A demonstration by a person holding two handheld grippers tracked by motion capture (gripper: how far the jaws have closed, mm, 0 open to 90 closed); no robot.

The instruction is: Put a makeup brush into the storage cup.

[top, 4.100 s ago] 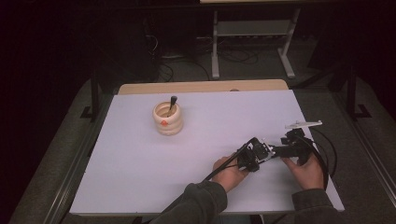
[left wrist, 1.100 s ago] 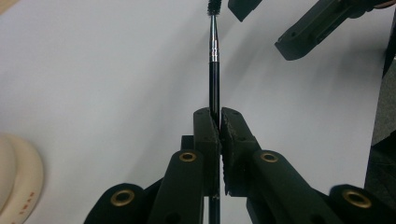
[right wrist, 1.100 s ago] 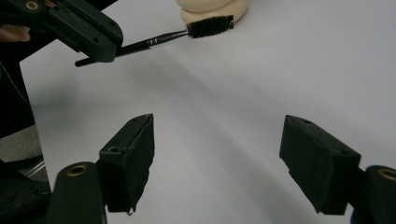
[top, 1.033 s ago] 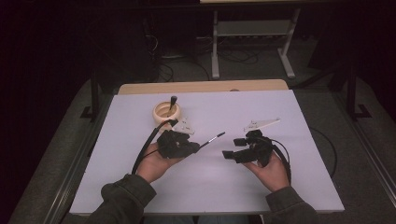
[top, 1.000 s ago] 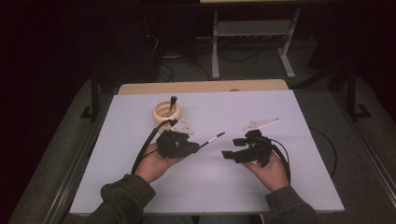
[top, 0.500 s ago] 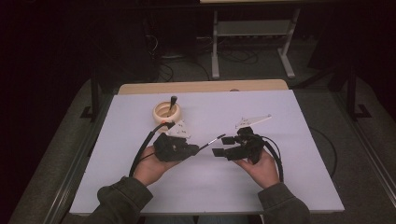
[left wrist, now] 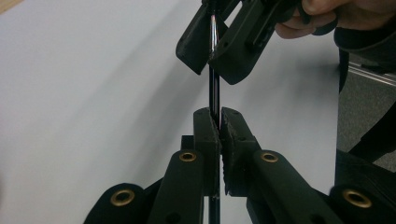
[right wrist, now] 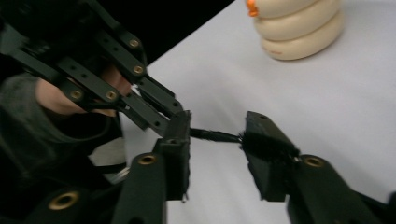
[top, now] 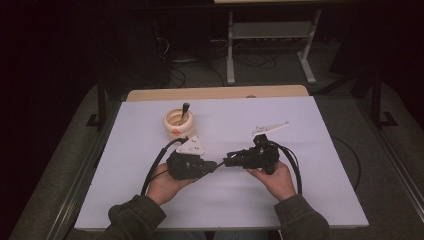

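cream ridged pot [top: 180, 125] (stick inside), white table [top: 320, 150]

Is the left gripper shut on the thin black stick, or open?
Shut. In the left gripper view, the left gripper has its fingers pressed together on the thin black stick.

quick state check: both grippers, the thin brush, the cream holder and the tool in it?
left gripper: shut on the brush's shaft
right gripper: open, jaws just been closing, bristle end between them
brush: off the table, held level between the two grippers
cream holder: upright on the table, untouched
dark tool: standing in the holder, leaning slightly
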